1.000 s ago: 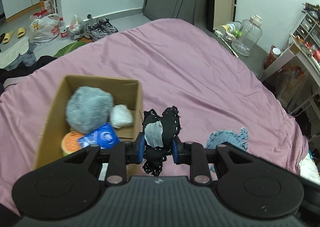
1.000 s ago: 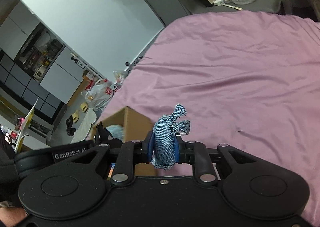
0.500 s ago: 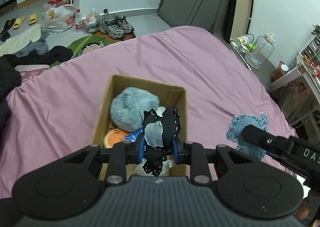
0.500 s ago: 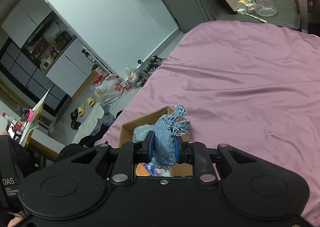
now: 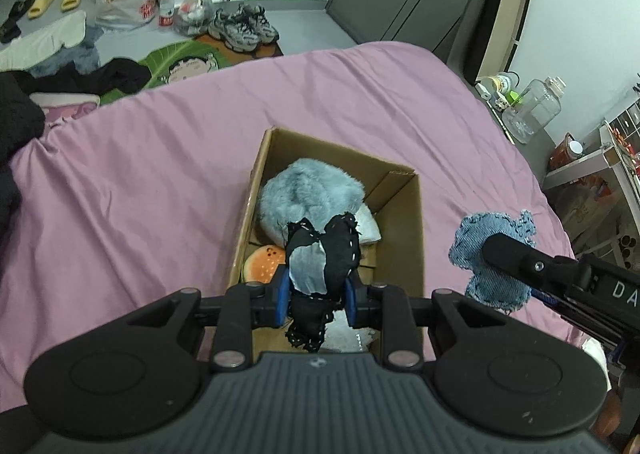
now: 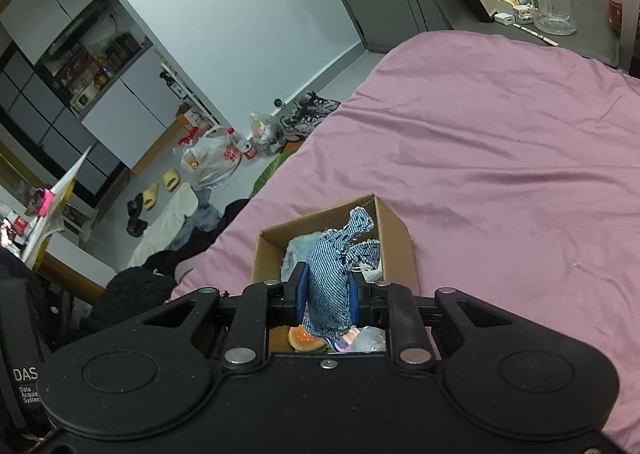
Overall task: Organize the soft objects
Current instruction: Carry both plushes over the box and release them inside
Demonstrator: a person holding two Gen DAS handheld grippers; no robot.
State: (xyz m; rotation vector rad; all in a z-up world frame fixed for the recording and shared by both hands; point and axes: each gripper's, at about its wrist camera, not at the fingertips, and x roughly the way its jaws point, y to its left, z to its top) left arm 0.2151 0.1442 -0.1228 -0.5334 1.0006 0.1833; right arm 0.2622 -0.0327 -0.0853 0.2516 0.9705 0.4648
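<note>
- Evidently the left hand-held gripper [image 5: 316, 296] pinches a black-and-grey cloth toy [image 5: 320, 258] above the near end of the cardboard box [image 5: 404, 254], ready for dropping.
- Right hand-held gripper [image 6: 327, 300] pinches a denim toy [image 6: 332, 286], likewise box-bound; box rests mid-bed [image 5: 140, 194].

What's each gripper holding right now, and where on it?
Left gripper pinches the black and grey cloth toy around its lower middle. Right gripper clamps the denim fabric piece near its bottom edge. Both hang over the cardboard box.
</note>
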